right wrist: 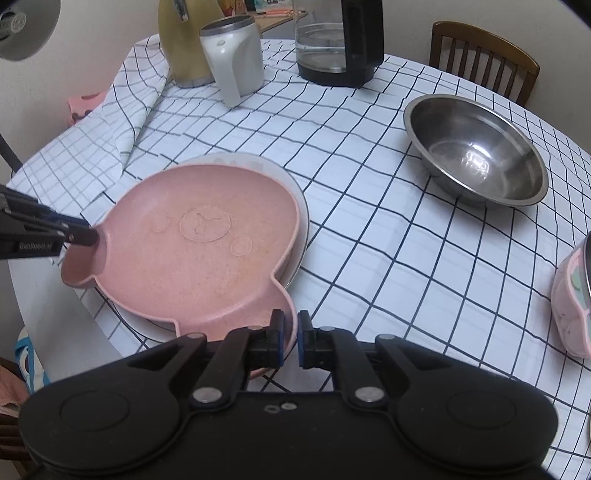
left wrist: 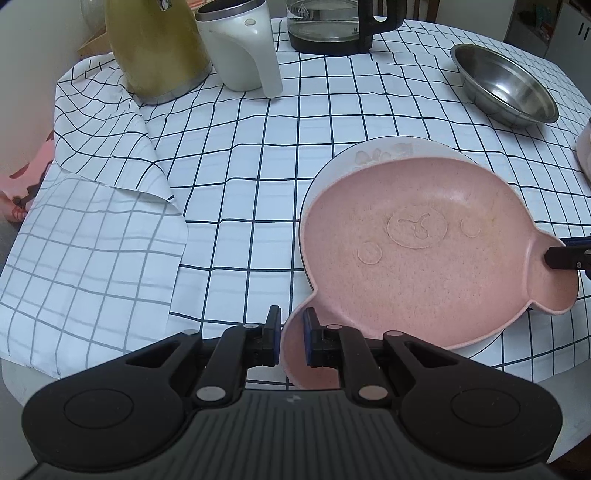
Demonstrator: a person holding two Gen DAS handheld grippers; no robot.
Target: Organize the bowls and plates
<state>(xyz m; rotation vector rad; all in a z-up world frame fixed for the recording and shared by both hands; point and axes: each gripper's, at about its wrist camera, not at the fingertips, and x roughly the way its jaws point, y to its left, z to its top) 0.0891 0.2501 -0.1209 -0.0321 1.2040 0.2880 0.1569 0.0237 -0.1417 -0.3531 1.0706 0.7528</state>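
A pink bear-shaped plate [left wrist: 417, 243] with two round ears lies on top of a white plate [left wrist: 373, 153] on the checked tablecloth. My left gripper [left wrist: 289, 326] is shut on the rim of one ear. My right gripper [right wrist: 290, 328] is shut on the rim of the other ear of the pink plate [right wrist: 195, 251]; the white plate [right wrist: 301, 218] shows under its far edge. Each gripper's fingers show in the other's view, on the opposite ear [left wrist: 565, 256] [right wrist: 79, 234]. A steel bowl [right wrist: 476, 147] stands apart at the back right; it also shows in the left wrist view [left wrist: 506, 85].
At the back stand a yellow kettle [left wrist: 155, 48], a white jug [left wrist: 240, 48] and a glass kettle with a black handle [left wrist: 332, 26]. A pink container [right wrist: 574, 291] stands at the right edge. A wooden chair [right wrist: 484, 55] is behind the table. The tablecloth [left wrist: 122, 173] is folded over at the left.
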